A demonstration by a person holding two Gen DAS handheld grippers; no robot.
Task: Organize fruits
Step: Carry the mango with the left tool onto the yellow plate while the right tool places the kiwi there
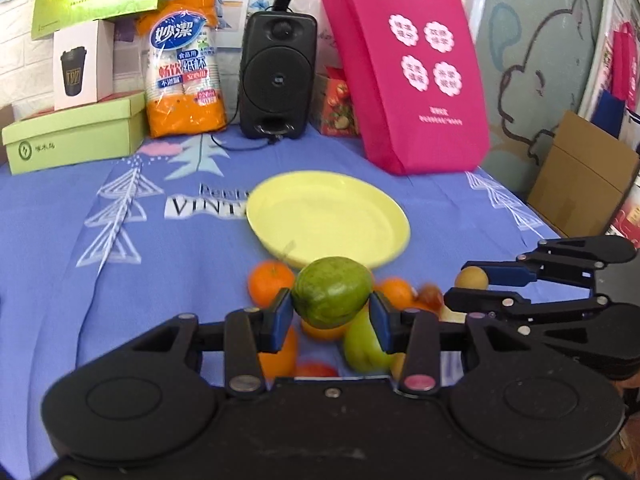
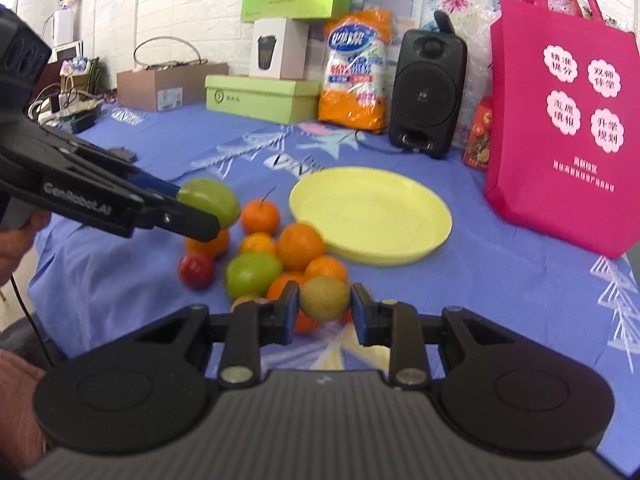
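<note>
Above the fruit pile (image 2: pixel 272 256), left gripper (image 1: pixel 331 304) clamps a green guava (image 1: pixel 332 292); right gripper (image 2: pixel 325 305) pinches a small brownish fruit (image 2: pixel 325 298). Both round skins could slip from the jaws short of the yellow plate (image 2: pixel 424 236) and scatter the oranges.

Yellow plate (image 1: pixel 328 216), green guava (image 1: pixel 331 297), orange tangerines (image 2: pixel 300 246), magenta bag (image 2: pixel 560 120), blue tree-patterned tablecloth (image 1: pixel 120 208)

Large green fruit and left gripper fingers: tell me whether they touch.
Touching. The left wrist view shows both fingers pressed against the large green fruit.

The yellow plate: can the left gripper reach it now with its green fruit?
Probably yes. The left gripper holds the green fruit just short of the yellow plate, with nothing between them.
</note>
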